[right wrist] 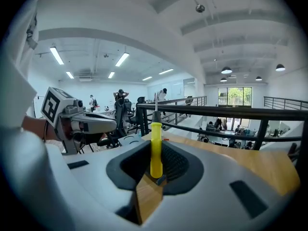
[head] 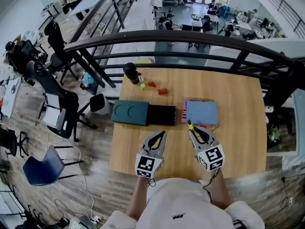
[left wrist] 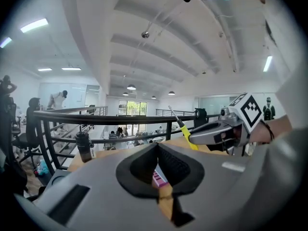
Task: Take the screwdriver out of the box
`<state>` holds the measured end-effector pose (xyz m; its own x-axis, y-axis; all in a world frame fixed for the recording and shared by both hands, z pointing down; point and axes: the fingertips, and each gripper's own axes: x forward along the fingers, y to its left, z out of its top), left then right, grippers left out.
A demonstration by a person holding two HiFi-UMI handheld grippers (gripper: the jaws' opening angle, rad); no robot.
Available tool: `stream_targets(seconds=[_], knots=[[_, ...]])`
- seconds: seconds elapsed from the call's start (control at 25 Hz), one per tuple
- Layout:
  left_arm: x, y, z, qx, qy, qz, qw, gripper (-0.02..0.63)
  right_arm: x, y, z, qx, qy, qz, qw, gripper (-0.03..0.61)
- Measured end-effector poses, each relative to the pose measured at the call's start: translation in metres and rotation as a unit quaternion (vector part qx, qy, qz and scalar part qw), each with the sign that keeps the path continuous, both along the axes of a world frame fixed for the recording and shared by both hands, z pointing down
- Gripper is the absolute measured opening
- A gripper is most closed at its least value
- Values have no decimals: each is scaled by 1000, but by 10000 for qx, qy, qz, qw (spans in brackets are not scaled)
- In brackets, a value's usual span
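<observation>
Head view looks down on a big wooden worktop [head: 238, 151] with a black rail behind it. Two boxes lie in the middle of it. The dark box [head: 162, 114] lies open, and its teal lid [head: 130, 112] lies flat next to it, on the side toward the left edge. The black half is too dark for me to say what is in it. The pink and blue box [head: 201, 112] lies more toward the right edge. Its blue top covers it, so I cannot see inside. I cannot tell which of the two boxes the job is about.

Both claws are near the near edge, up off the wood. The right claw [head: 193, 130] has its jaws partly apart, and they press on the yellow handle of the screwdriver [head: 189, 124]. So the screwdriver is in no box now. It hangs in the air just on the near side of the pink and blue box. Its long line runs the same way as the jaws, and the metal tip pokes out past the jaw tips toward the far edge. Right gripper view shows it standing straight between the pads [right wrist: 178, 162].

The left claw [head: 163, 135] has its jaw tips together and holds nothing. It is next to the right claw, farther from the screwdriver.

I think the taking out is done.

At the far left corner stands a dark bottle [head: 131, 73]. Close by lie a small green block [head: 142, 86] and two red blocks [head: 163, 91].
</observation>
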<state>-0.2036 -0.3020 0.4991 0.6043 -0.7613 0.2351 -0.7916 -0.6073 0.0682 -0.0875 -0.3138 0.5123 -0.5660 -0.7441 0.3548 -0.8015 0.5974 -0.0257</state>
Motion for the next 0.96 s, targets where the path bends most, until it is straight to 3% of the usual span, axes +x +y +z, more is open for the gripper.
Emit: stream_targets(seconds=[0.24,0.96], knots=[[20,18,-27,270,23,107,9996,11,18,26,-16,182,-171,59,9997,60],[34,25,-30,307,-34,275,9991,11,20,36,-26,339,-167,70,9993,60]])
